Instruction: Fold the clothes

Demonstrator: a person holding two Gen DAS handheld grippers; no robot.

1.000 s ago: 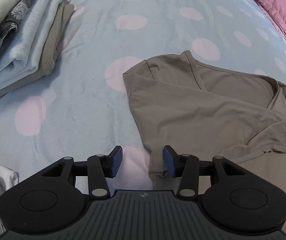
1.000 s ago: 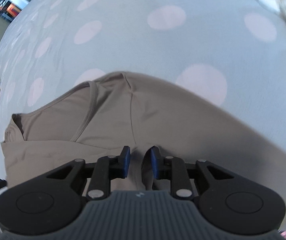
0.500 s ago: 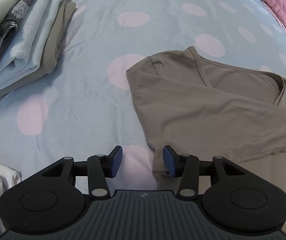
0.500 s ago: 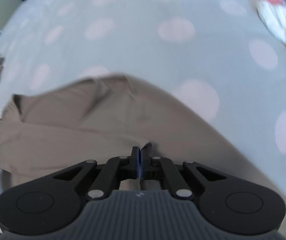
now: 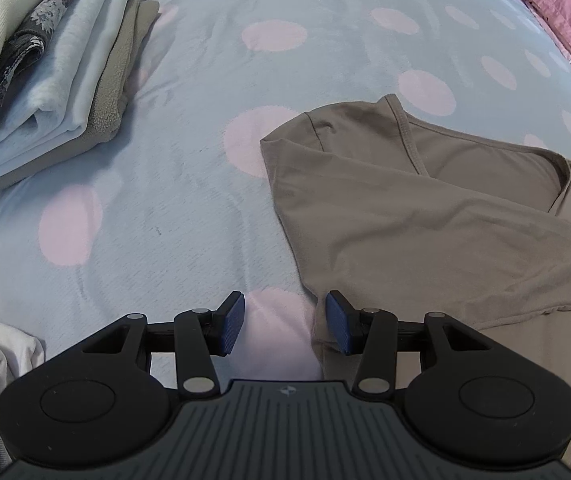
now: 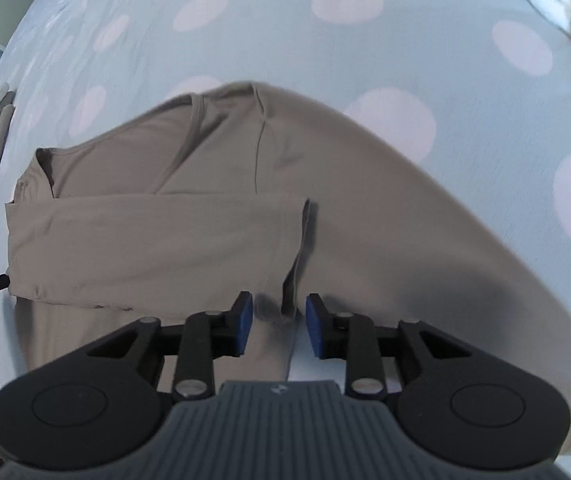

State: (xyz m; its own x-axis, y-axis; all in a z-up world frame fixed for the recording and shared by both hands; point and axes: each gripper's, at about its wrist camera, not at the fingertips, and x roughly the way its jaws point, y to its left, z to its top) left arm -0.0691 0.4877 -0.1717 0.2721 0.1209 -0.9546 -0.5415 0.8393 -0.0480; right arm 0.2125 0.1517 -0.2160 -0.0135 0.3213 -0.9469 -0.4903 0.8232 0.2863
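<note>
Taupe shirt was laid flat on the dotted bed sheet, one sleeve folded across the body. Left gripper and right gripper jaws were held apart, nothing clamped. Folded stack was seen well apart.

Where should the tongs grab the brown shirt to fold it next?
Probably the brown shirt at its near left edge, from the side, by the open left tongs. That edge lies flat and bare on the bedsheet.
</note>
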